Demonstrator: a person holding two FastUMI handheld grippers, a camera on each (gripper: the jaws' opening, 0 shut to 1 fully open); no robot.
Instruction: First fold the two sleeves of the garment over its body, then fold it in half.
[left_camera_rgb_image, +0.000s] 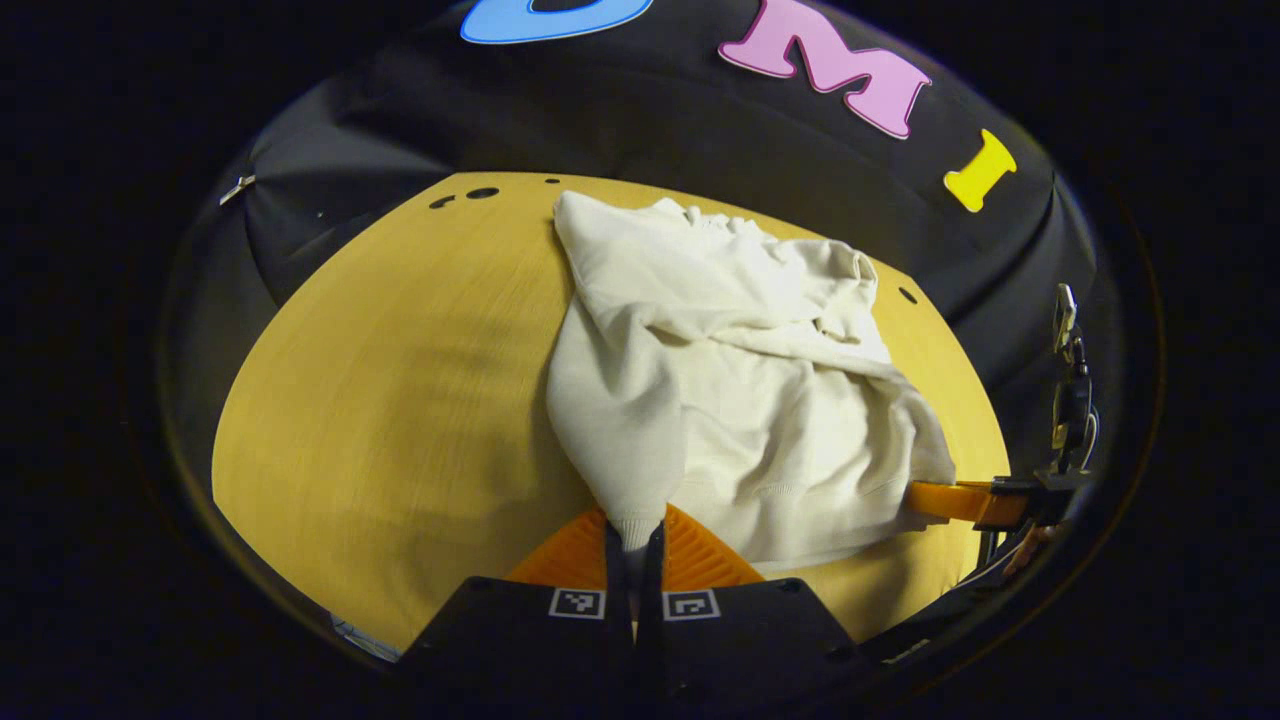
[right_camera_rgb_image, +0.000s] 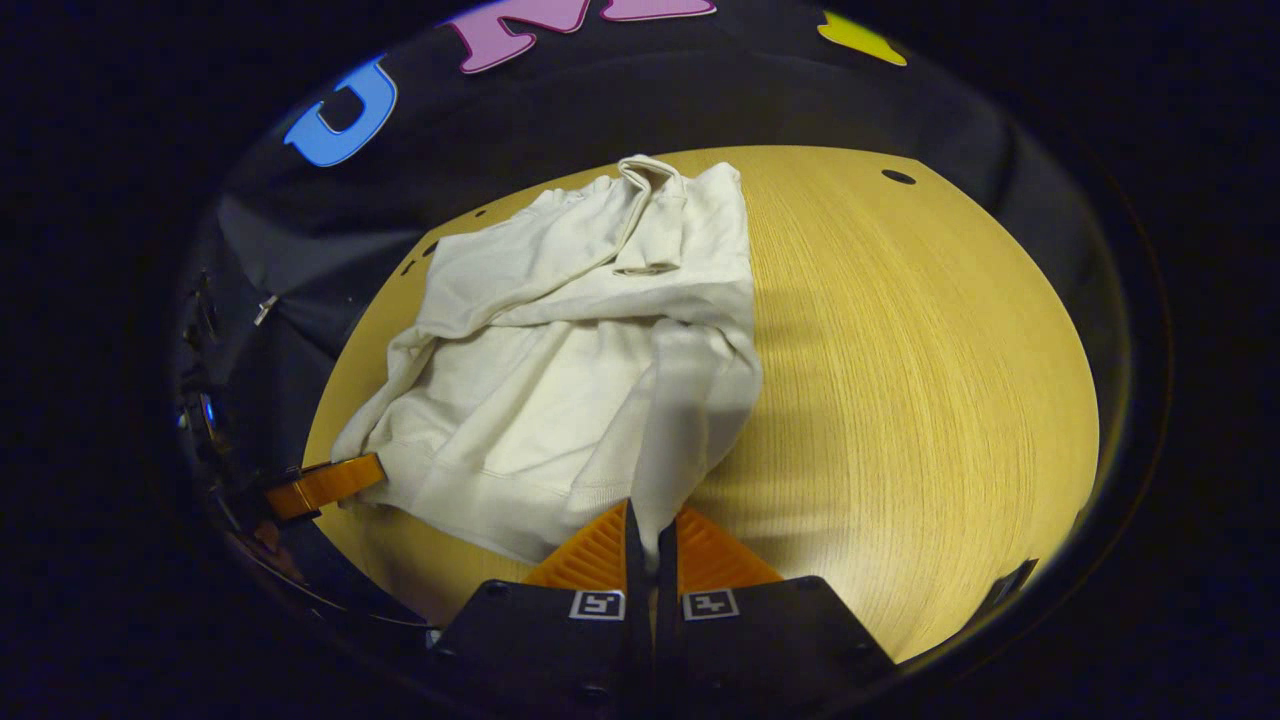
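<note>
Cloth is pinched by each tool: left tool (left_camera_rgb_image: 636, 545) and right tool (right_camera_rgb_image: 650, 545) are closed on the sweater (left_camera_rgb_image: 740, 370), spread mid-frame on the counter (left_camera_rgb_image: 380, 400). If one corner is let slip, the fold could be spoiled.

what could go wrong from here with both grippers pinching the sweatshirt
1. The left gripper holds only a narrow bit of the sweatshirt, at a cuff-like end; it may slip out when lifted.
2. The right gripper also clamps just an edge of cloth, so uneven pulls could skew the fold.
3. The folded sleeve near the top lies loose and may slide off, undoing that fold on the table.
</note>
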